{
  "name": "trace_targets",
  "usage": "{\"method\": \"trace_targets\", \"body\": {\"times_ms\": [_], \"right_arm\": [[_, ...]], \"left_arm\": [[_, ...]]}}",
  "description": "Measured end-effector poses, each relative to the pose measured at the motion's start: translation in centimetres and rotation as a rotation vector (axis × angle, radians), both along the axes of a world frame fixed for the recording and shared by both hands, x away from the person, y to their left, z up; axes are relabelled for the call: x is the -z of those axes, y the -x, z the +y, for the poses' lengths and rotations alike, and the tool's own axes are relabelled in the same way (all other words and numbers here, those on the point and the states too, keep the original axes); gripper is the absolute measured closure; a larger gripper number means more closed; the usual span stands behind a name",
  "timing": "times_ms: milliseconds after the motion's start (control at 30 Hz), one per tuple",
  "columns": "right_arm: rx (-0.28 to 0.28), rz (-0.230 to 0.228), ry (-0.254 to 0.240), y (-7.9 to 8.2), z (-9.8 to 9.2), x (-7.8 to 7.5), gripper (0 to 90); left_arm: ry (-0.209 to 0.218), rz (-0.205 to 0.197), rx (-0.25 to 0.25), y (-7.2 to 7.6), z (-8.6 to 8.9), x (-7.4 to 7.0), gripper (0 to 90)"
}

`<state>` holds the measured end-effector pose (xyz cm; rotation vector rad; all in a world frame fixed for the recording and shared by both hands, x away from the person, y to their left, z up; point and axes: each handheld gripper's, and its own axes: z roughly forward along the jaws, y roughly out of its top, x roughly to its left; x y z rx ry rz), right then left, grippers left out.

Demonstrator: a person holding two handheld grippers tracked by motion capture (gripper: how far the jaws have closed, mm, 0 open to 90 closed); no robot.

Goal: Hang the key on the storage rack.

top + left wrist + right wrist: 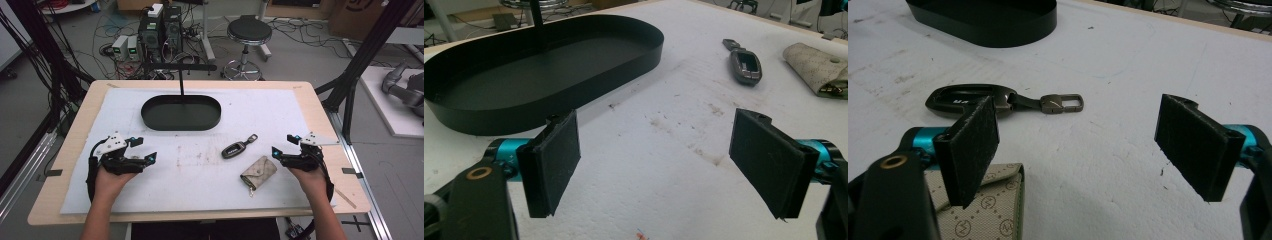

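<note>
Lower frame: left gripper (142,150) and right gripper (284,144) both had jaws apart, holding nothing. Centre right: beige key pouch (258,172) and car key fob (235,148) lay on the white mat (200,185). Upper centre: black oval tray (181,112) sat empty. Judged nothing yet begun.

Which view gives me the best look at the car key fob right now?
The right gripper view: the key fob lies close ahead with its strap and metal clip fully visible, though the near jaw covers a corner. The left gripper view shows it farther off at an angle. The high view shows it small, beside the beige pouch.
</note>
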<state>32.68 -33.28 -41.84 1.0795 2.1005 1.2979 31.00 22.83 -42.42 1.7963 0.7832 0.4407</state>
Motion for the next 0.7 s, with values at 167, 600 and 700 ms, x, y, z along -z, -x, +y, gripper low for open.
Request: {"method": "trace_targets", "body": {"times_ms": [167, 600, 700], "right_arm": [[-0.001, 0.011, -0.001, -0.1, -0.1, 0.1, 18.3], [0.019, -0.001, -0.001, 0.9, -0.7, 0.0, 18.3], [0.018, 0.002, -0.001, 0.9, -0.8, 0.1, 18.3]], "left_arm": [[-0.001, 0.005, -0.006, -0.2, 0.0, 0.1, 20.4], [-0.013, 0.032, 0.016, -0.6, -0.9, 0.5, 20.4], [-0.012, 0.038, 0.012, -0.7, -1.1, 0.5, 20.4]]}}
